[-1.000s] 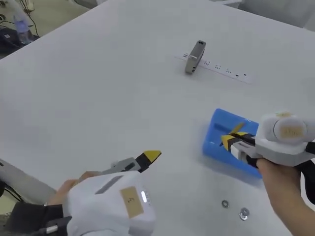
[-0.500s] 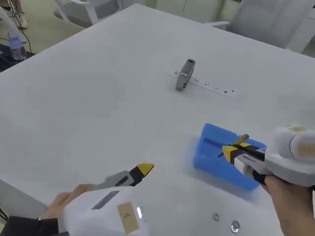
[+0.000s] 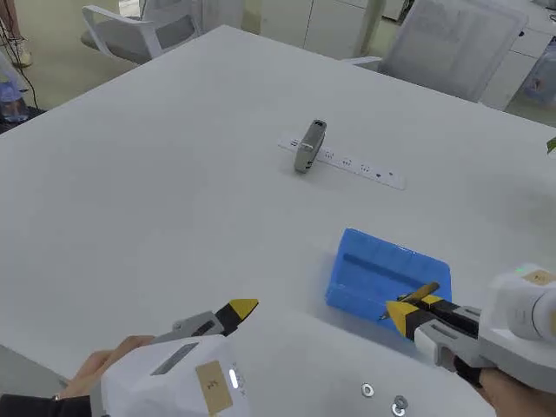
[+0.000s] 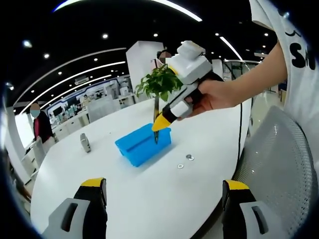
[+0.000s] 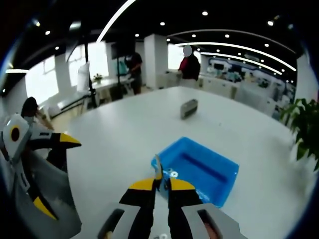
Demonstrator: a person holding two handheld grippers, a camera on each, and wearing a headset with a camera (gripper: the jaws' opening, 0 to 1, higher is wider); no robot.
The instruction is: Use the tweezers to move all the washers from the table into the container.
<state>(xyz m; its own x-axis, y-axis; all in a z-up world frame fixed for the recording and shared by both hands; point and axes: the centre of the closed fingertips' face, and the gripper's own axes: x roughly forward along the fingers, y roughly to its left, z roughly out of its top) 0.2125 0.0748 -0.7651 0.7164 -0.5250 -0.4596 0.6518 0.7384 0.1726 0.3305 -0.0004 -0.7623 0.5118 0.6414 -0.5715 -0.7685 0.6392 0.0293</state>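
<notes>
A blue container (image 3: 382, 269) lies on the white table (image 3: 174, 174). My right gripper (image 3: 402, 314) is at its near edge, shut on thin tweezers (image 3: 420, 293). In the right gripper view the tweezers (image 5: 158, 172) point down into the container (image 5: 204, 169), and a small washer (image 5: 172, 174) lies by their tip; I cannot tell whether it is pinched. Two washers (image 3: 367, 390) (image 3: 400, 404) rest on the table near the front edge. My left gripper (image 4: 163, 186) stands open with nothing between its jaws, low on the left, well apart from the container (image 4: 143, 144).
A white power strip (image 3: 352, 163) with a grey block (image 3: 307, 146) on its left end lies across the far middle of the table. Office chairs (image 3: 452, 52) stand behind the far edge. A potted plant (image 4: 159, 82) stands beyond the container.
The head camera has tilted up. My right gripper with the tweezers has drawn back from over the container's middle to its near edge. The left gripper has held still.
</notes>
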